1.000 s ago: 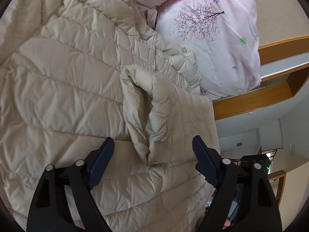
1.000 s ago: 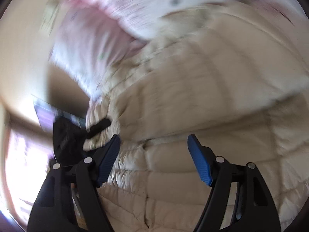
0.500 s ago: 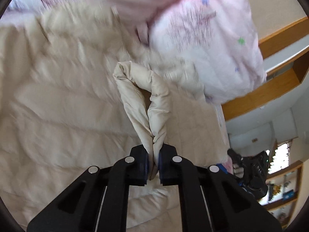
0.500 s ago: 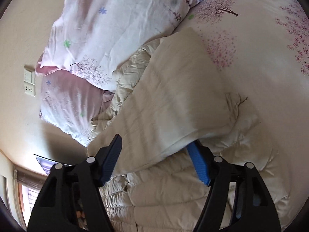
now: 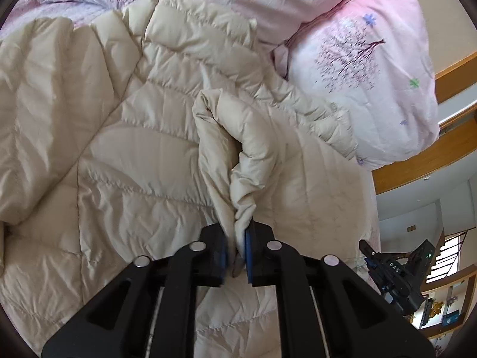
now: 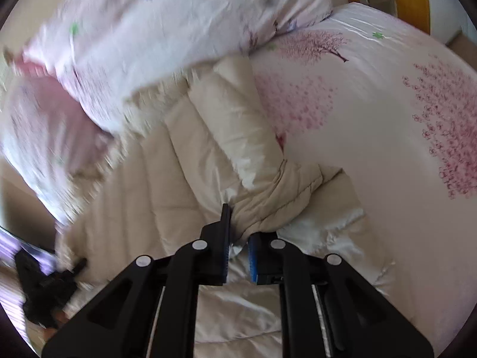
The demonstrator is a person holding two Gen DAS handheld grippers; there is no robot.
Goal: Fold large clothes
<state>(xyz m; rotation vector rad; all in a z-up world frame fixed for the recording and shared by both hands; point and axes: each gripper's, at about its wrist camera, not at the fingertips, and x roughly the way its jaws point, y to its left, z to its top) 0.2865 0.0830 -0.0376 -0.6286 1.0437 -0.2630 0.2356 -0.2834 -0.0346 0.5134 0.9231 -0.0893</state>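
Observation:
A cream quilted puffer jacket (image 5: 125, 161) lies spread over the bed. In the left wrist view my left gripper (image 5: 237, 256) is shut on a pinched-up fold of the jacket (image 5: 235, 161), which rises in a ridge from the jaws. In the right wrist view my right gripper (image 6: 238, 256) is shut on a bunched sleeve or edge of the jacket (image 6: 262, 205), which runs away toward the pillows. The rest of the jacket (image 6: 161, 185) lies flat to the left. The right wrist view is blurred at left.
Pink floral pillows (image 5: 366, 68) lie at the head of the bed, also in the right wrist view (image 6: 167, 26). The floral bedsheet (image 6: 387, 125) spreads to the right. A wooden headboard (image 5: 417, 164) is at right. The other gripper (image 5: 399, 274) shows beyond the bed edge.
Both grippers, open a second ago, have closed on folds of the jacket. The left closed first and has pulled back a little; the right closed in the last half second.

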